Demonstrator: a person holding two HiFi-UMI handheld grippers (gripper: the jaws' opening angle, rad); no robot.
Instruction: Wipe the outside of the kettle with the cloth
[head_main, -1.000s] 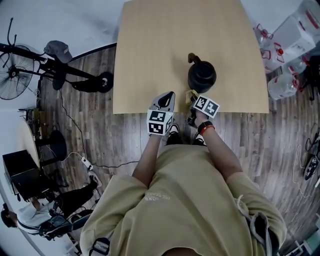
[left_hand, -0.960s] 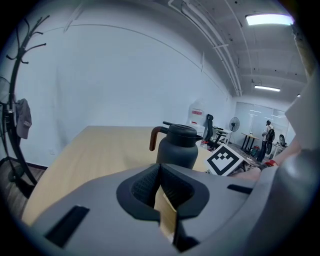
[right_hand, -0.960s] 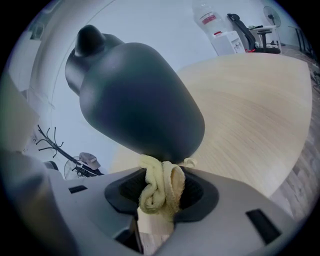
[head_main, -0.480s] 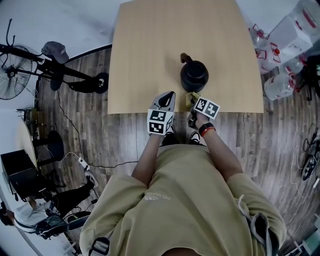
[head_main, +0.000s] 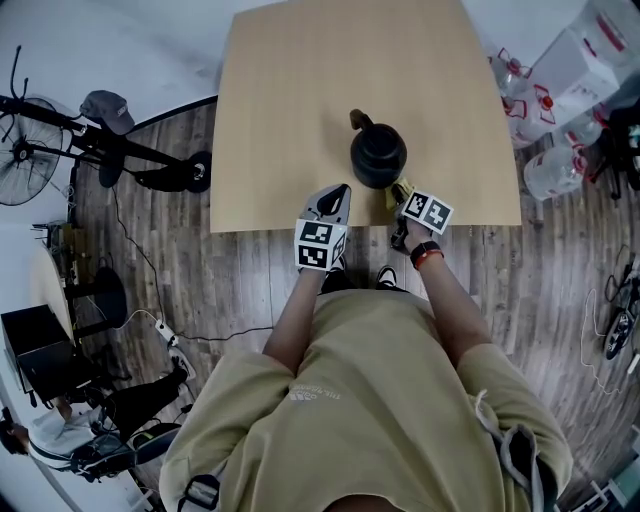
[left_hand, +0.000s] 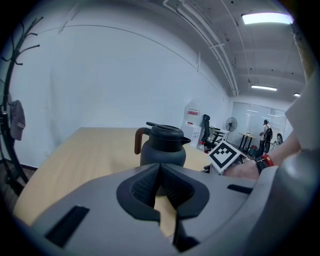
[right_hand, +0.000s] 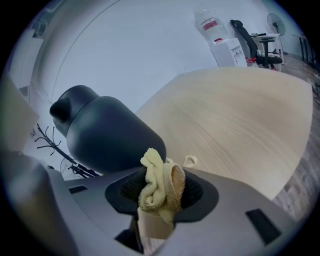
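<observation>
From the head view, the black kettle (head_main: 378, 155) stands upright on the wooden surface (head_main: 300, 90), right of centre and not far from the near edge, its handle pointing to the far left. The right tool (head_main: 404, 194) comes in at the kettle's near right flank with a yellow cloth (head_main: 399, 187) at its tip, just beside the wall. The left tool (head_main: 338, 192) hangs over the near edge, apart from the kettle.

In the left gripper view, the left tool (left_hand: 159, 172) is clenched on nothing, its ribbed pads pressed together. The kettle (left_hand: 162, 147) stands beyond it with the lid on and its brown handle to the left.

In the right gripper view, the right tool (right_hand: 161, 196) is grasping the cloth (right_hand: 159, 181), a bunched wad standing proud of the jaws. The kettle's dark body (right_hand: 107, 132) fills the space just behind it; whether cloth and wall touch, I cannot tell.

My worry is that nothing steadies the kettle. A firm sideways rub could slide it across the smooth surface, or tip it. The wad is also small, so the hard jaw tips may scrape the wall instead.
</observation>
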